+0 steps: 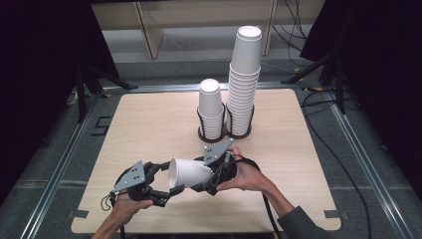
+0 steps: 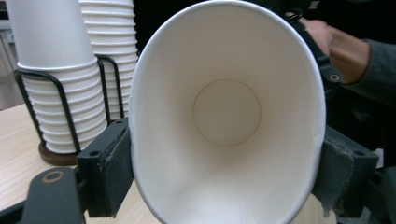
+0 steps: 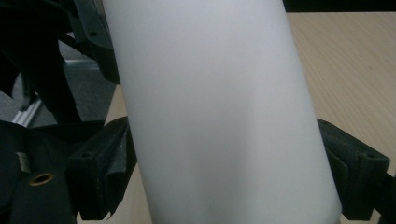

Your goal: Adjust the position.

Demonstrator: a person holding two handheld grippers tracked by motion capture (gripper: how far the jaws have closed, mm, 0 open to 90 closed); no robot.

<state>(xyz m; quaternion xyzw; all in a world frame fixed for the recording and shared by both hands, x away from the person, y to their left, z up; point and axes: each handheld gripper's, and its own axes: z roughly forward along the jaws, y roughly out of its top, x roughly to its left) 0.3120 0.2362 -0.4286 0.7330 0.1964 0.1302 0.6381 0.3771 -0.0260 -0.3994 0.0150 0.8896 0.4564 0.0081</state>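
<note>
A white paper cup (image 1: 186, 172) lies sideways above the desk (image 1: 149, 119), pinched at once by both tools: the left tool (image 1: 166, 186) squeezes its rim out of round, the right tool (image 1: 208, 175) clamps its body. The thin wall could crease or pop free under that pressure, and any pull apart may tear it or drop it, far from the cup stacks (image 1: 239, 89) beyond the tools

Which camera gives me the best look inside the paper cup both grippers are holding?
The left gripper view: it looks straight into the paper cup, showing its round bottom and squeezed rim. The high view shows the cup on its side, mouth at an angle. The right gripper view shows its outer wall.
</note>
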